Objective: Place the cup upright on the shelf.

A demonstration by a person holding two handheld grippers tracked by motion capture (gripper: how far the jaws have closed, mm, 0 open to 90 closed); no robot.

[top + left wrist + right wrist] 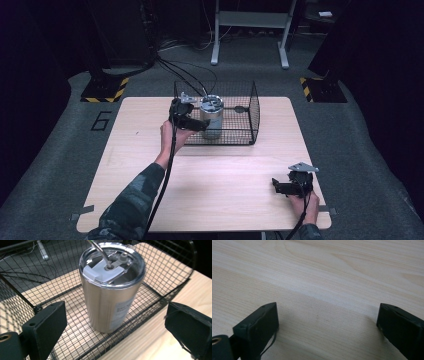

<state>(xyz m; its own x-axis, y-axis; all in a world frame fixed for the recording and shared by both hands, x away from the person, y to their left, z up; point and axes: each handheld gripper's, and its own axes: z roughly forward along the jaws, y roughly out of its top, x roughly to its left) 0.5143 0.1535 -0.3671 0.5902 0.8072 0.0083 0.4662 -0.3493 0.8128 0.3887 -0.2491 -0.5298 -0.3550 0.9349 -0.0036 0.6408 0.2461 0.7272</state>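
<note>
A steel tumbler point(212, 116) point(111, 290) with a clear lid stands upright inside a black wire basket point(245, 131) point(160, 280) at the table's far middle. My left gripper point(196, 123) point(115, 327) hovers just in front of and left of the tumbler, open, its jaws wide apart on either side of the cup without touching it. My right gripper point(280, 186) point(327, 327) rests low over bare wood near the front right corner, open, nothing between its jaws.
The light wooden table point(210, 175) point(324, 277) has free room across its middle and front. Beyond its far edge, cables point(175, 65) cross the grey floor to a metal stand point(250, 30). Yellow-black striped bases point(102, 90) flank the table.
</note>
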